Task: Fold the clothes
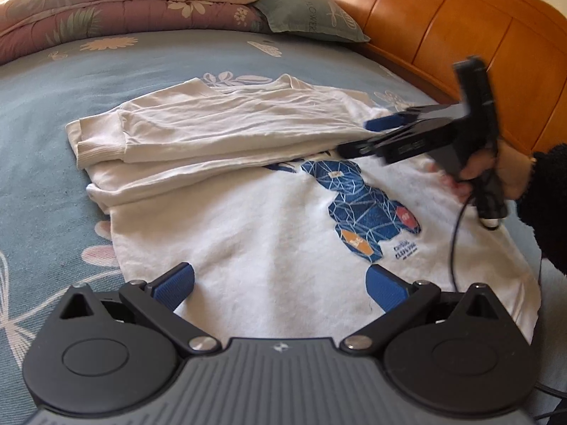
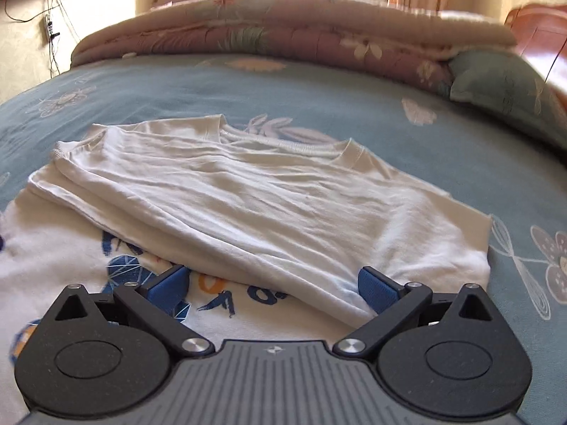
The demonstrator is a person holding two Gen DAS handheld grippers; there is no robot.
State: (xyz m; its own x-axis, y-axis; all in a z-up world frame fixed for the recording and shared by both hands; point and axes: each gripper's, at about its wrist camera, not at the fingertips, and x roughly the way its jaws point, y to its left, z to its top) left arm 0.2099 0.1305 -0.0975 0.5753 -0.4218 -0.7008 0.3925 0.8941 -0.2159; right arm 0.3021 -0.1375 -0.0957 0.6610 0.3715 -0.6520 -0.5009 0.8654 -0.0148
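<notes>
A white long-sleeved shirt (image 1: 269, 241) with a blue printed figure (image 1: 365, 212) lies on the bed. Its upper part and sleeves are folded over in a layered band (image 1: 219, 127). My left gripper (image 1: 280, 287) is open above the shirt's plain lower half, nothing between its blue pads. In the left wrist view the right gripper (image 1: 386, 124) is held by a hand in a dark sleeve over the shirt's right side. In the right wrist view my right gripper (image 2: 273, 287) is open, low over the edge of the folded layer (image 2: 248, 205), with printed cloth below it.
The bed has a blue floral sheet (image 1: 53, 113). A folded pink quilt (image 1: 124, 3) and a grey-green pillow (image 1: 312, 14) lie at the far side. An orange wooden headboard (image 1: 460, 28) runs along the right. A cable (image 1: 455, 241) hangs from the right gripper's handle.
</notes>
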